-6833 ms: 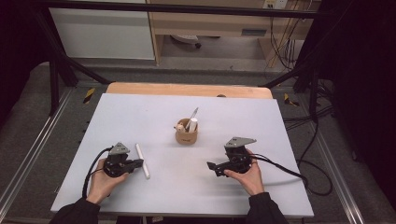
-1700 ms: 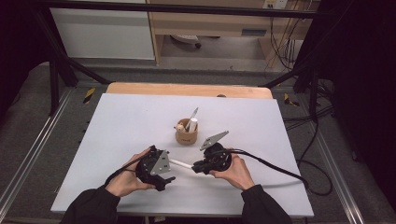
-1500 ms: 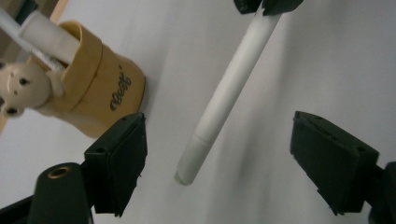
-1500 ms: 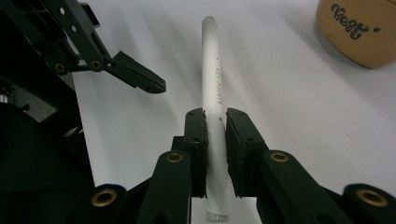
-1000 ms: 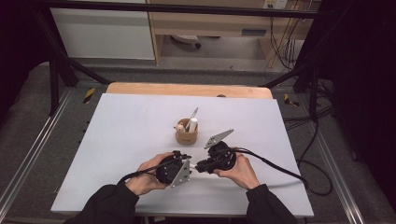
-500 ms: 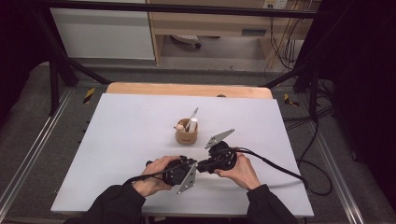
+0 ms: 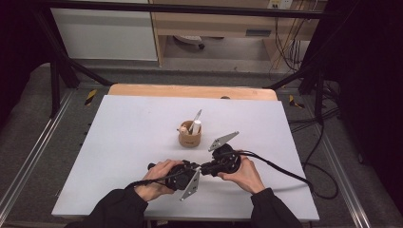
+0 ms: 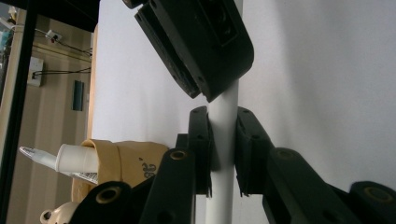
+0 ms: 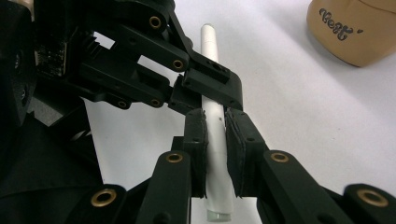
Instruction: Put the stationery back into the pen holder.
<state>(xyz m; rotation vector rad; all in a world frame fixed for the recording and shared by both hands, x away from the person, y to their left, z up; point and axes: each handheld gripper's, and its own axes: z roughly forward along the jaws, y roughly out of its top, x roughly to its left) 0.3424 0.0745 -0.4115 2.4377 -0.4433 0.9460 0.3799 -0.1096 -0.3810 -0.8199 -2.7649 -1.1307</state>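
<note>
A white pen [image 9: 211,51] is held level just above the white table, gripped by both grippers. My right gripper [image 9: 215,126] is shut on its lower part, pads pressed on both sides. My left gripper [image 8: 223,126] has just been closing and its pads now clamp the same pen [image 8: 223,107], right beside the right gripper's jaws [image 8: 205,42]. In the high view the left gripper [image 7: 192,170] and the right gripper [image 7: 205,168] meet tip to tip at the table's near middle. A tan pen holder [image 7: 189,138] stands just behind them.
The holder [image 8: 126,158] contains a white marker and a thin pen leaning out. A black cable [image 7: 280,168] trails right from the right gripper. A wooden strip [image 7: 190,91] borders the far edge of the table [image 7: 119,142].
My left hand has moved right until its gripper met the right gripper's tips. The right hand has stayed in place with the pen.
</note>
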